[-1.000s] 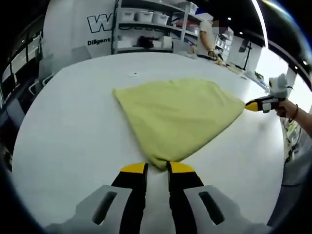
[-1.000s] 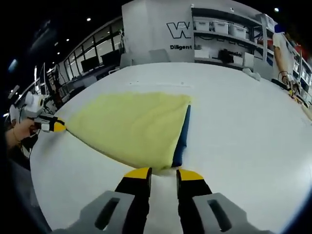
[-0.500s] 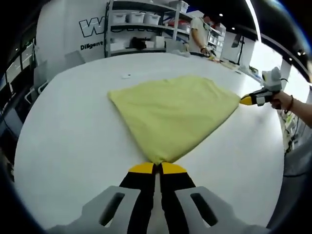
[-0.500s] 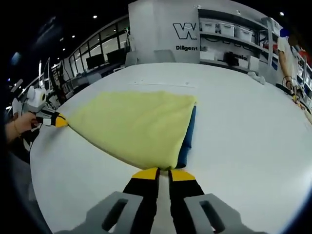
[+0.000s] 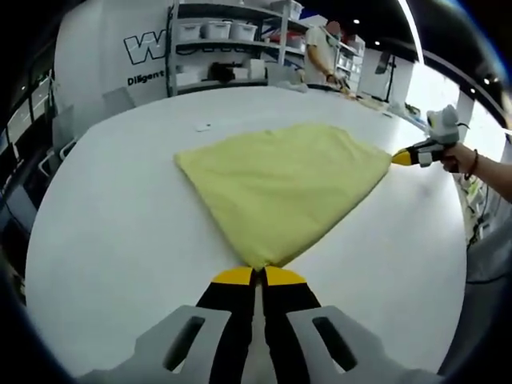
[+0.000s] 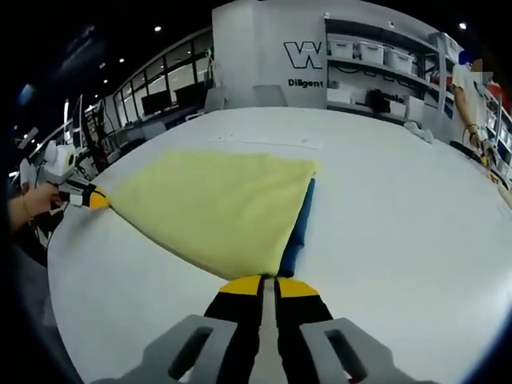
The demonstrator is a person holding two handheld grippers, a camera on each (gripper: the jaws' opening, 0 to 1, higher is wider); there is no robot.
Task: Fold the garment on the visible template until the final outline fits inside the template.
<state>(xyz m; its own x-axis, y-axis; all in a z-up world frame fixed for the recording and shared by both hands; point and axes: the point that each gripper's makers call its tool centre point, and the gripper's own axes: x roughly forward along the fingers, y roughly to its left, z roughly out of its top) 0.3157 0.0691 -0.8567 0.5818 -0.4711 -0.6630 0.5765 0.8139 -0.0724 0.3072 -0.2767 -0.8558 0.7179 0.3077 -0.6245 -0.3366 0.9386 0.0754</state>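
While the left gripper (image 5: 256, 276) pinches one garment (image 5: 280, 180) corner, the right gripper (image 6: 268, 282) pinches another.

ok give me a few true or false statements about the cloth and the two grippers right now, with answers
1. The left gripper has its fingers shut on a corner of the yellow garment. True.
2. The right gripper hangs open, clear of the cloth. False: its fingers are shut on the garment's near corner.
3. A dark blue layer shows along one edge under the yellow cloth. True.
4. The garment is bunched in a heap. False: it lies spread flat on the white table, drawn out between the two grippers.
5. Shelves with bins stand behind the table. True.
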